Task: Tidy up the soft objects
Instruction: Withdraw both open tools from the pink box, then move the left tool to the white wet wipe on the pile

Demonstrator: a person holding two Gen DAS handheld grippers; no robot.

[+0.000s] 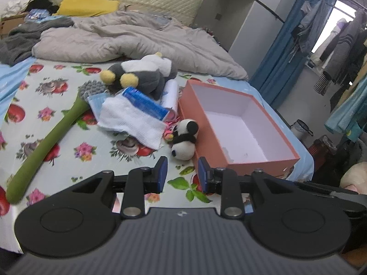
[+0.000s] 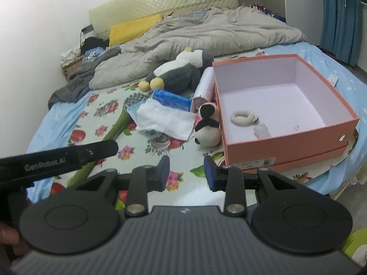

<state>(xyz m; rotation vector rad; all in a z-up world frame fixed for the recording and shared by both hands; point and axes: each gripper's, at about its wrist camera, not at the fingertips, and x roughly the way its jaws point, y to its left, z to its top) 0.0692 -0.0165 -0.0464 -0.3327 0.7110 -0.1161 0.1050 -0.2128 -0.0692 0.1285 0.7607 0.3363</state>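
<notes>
A small panda plush lies on the bed against the left wall of an open pink box. Behind it a pile holds a grey and white penguin plush, a white cloth, a blue packet and a white roll. A white ring and a small white piece lie in the box. My left gripper hovers open just short of the panda. My right gripper is open and holds nothing.
A long green brush lies left of the pile on the flowered sheet. A crumpled grey duvet and a yellow pillow fill the far half of the bed. Clothes hang at the right.
</notes>
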